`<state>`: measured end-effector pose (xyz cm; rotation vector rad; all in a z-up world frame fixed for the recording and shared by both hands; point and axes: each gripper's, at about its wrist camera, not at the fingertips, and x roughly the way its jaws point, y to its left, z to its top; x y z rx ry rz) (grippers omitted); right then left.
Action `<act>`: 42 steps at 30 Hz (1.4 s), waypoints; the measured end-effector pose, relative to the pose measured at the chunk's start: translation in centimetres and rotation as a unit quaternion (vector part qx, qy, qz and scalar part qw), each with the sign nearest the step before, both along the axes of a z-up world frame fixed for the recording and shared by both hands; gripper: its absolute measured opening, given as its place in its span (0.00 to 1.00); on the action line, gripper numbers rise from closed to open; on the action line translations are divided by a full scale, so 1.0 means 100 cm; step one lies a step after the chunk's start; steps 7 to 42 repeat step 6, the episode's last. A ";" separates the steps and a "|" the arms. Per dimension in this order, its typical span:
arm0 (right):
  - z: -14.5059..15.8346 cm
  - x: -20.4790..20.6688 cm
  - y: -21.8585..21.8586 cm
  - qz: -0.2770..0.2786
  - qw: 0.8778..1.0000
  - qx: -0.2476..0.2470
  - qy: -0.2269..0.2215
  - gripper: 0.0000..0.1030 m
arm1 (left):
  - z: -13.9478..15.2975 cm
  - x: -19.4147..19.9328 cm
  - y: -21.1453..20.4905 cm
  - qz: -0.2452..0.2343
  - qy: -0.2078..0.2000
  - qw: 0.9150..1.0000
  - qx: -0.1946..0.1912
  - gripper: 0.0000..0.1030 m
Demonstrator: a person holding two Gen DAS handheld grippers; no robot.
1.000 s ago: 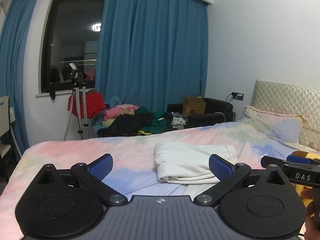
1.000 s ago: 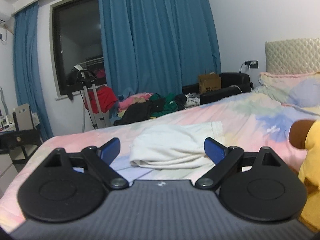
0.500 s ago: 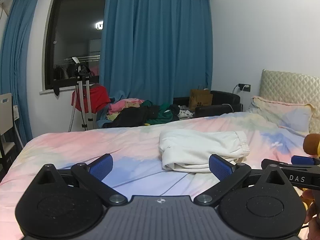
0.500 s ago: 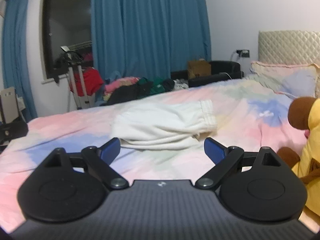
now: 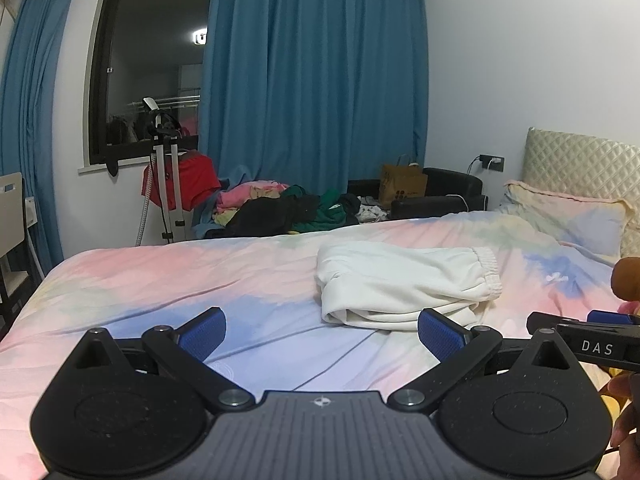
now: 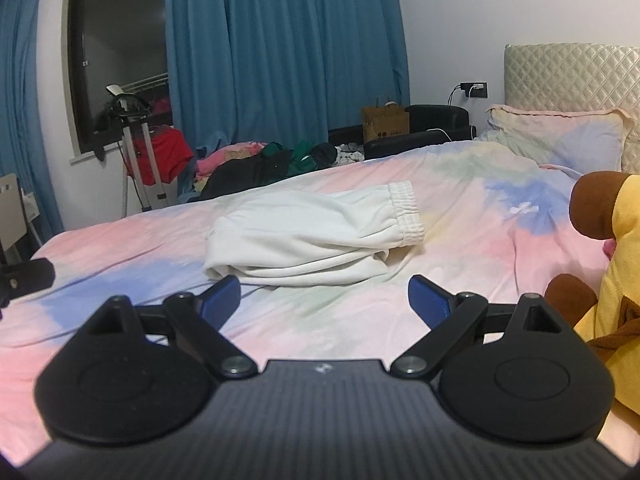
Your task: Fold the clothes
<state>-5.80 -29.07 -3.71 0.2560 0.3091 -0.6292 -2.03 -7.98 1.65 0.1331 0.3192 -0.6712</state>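
Observation:
Folded white pants [image 5: 404, 284] lie in a neat stack on the pastel tie-dye bed cover [image 5: 168, 280], elastic waistband to the right. They also show in the right wrist view [image 6: 312, 236]. My left gripper [image 5: 322, 334] is open and empty, hovering just before the stack's near edge. My right gripper [image 6: 324, 298] is open and empty, close in front of the stack. The right gripper's body shows at the right edge of the left wrist view [image 5: 592, 344].
A yellow and brown plush toy [image 6: 600, 256] sits on the bed at the right. A pillow [image 6: 560, 140] and quilted headboard [image 6: 572, 76] are behind it. Beyond the bed lie a pile of clothes [image 5: 280, 208], a tripod [image 5: 164, 176], a paper bag [image 5: 402, 186] and blue curtains.
Both grippers have moved in toward the folded pants, so the stack looks larger and nearer. Both stay open and empty.

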 end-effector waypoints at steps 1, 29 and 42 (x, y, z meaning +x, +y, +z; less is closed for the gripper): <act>0.000 0.000 0.001 0.001 1.000 -0.001 -0.001 0.89 | 0.000 -0.001 0.000 -0.001 0.000 1.000 0.000 1.00; 0.000 -0.002 0.001 0.005 1.000 -0.004 -0.007 0.89 | 0.000 0.000 0.005 -0.002 0.001 1.000 -0.003 1.00; 0.000 -0.002 0.001 0.005 1.000 -0.004 -0.007 0.89 | 0.000 0.000 0.005 -0.002 0.001 1.000 -0.003 1.00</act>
